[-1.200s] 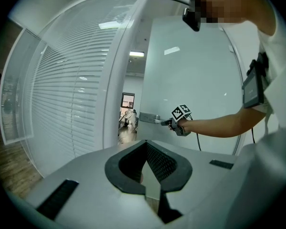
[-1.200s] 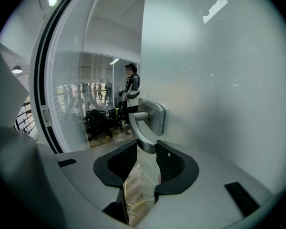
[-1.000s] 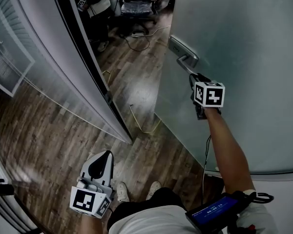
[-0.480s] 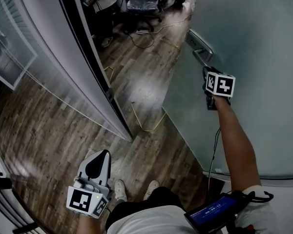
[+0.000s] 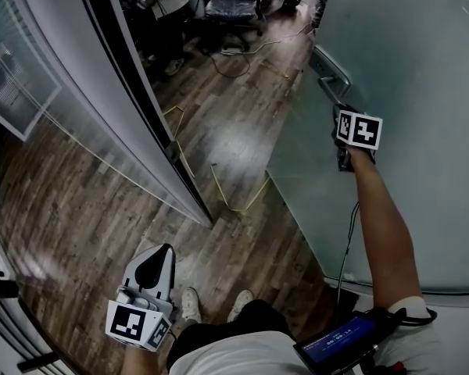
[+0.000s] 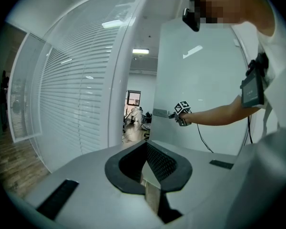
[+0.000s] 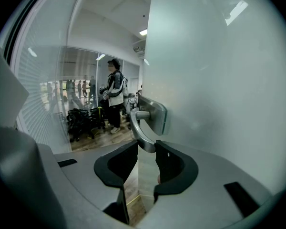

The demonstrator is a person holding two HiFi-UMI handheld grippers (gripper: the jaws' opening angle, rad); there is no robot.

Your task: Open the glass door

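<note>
jaws of my right gripper [image 7: 147, 152] are closing on the one door handle [image 7: 138, 128] of the single glass door [image 7: 219, 94], standing ajar; my left gripper [image 6: 146, 147] is pressed together, empty; two grippers.

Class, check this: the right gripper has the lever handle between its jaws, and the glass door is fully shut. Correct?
No: the glass door stands ajar; the head view shows floor through the gap. The right gripper, jaws closing, does have the lever handle between them.
</note>
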